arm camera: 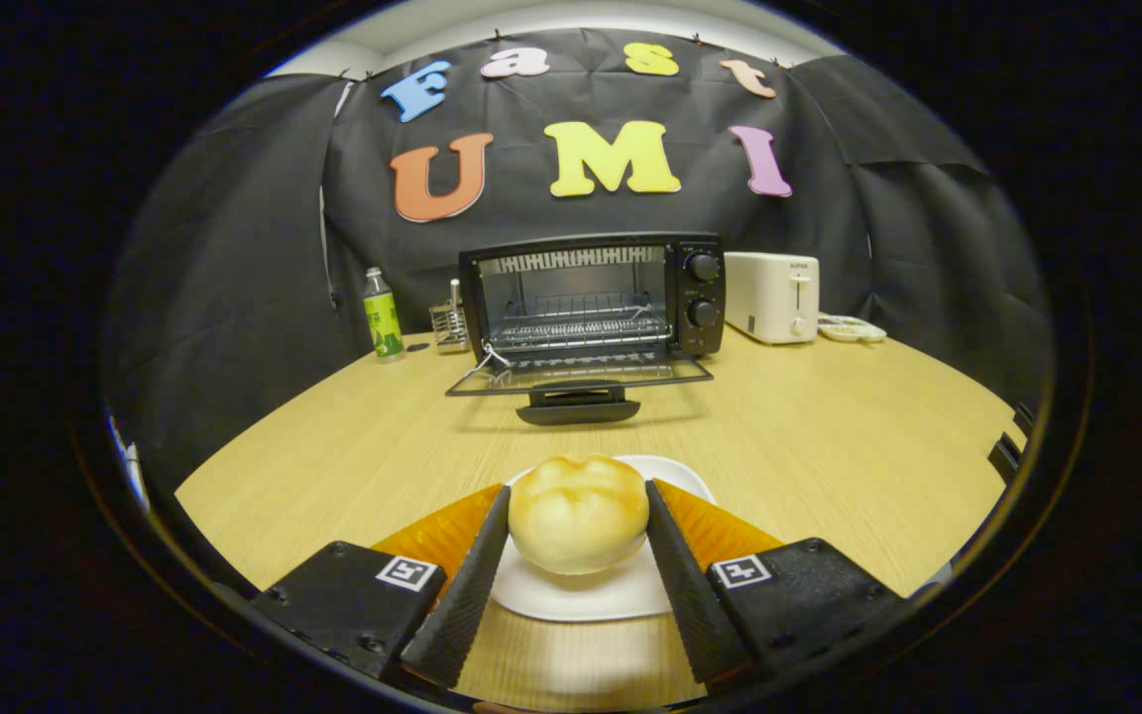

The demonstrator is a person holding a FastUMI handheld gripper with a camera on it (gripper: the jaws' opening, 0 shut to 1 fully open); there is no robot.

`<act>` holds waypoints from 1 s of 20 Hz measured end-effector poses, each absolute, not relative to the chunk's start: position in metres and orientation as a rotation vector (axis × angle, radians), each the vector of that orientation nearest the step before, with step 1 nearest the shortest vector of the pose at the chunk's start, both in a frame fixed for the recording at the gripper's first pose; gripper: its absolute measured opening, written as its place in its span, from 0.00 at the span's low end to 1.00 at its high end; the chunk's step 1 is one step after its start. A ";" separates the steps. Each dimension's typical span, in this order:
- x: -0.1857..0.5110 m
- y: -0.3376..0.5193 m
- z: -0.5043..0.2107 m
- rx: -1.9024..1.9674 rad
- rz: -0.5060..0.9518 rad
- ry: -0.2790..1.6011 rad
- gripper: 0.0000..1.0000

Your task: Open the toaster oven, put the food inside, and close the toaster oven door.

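Gripper view: claw closed on the bread roll above its white plate, both fingers touching.

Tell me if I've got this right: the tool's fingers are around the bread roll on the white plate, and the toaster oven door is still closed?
Not quite. The gripper view shows the toaster oven door already folded down open. The rest holds: the tool has a finger on each side of the bread roll on the white plate.
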State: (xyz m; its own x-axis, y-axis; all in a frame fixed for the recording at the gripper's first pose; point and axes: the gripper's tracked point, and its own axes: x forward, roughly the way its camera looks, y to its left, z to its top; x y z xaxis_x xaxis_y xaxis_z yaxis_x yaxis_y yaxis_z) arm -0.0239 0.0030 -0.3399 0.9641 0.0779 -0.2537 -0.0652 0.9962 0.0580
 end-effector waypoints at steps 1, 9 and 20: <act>-0.024 0.004 -0.333 0.060 0.075 0.240 0.85; -0.003 0.004 -0.263 0.255 0.089 0.119 0.85; 0.074 -0.010 -0.227 0.603 0.155 0.070 0.85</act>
